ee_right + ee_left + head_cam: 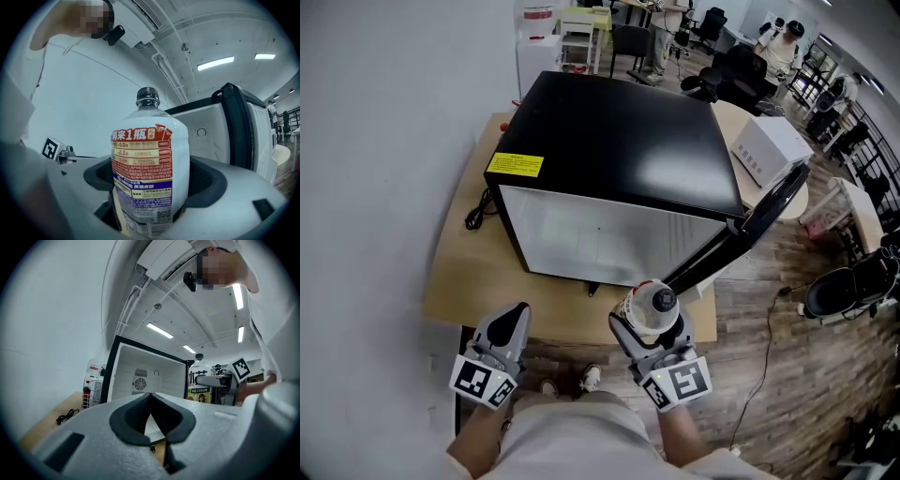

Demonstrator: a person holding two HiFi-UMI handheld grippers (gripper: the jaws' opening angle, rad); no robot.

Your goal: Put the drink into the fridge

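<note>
In the head view, the right gripper [656,326] clamps an upright drink bottle [653,306] just before the black fridge [619,141]. The fridge stands on the tabletop [461,274] with its door [741,234] swung open. In the left gripper view, the left gripper [517,317] has its jaws together, with nothing between them. In the right gripper view, the jaws press the bottle's sides.

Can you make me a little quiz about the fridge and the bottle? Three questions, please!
1. Which hand-held gripper holds the bottle? A: the left one. B: the right one.
2. True or false: the fridge has its door open.
3. Fill the gap: the fridge stands on a wooden ____.
Key: 1 is B, the right hand-held gripper. 2 is true. 3 is table.
</note>
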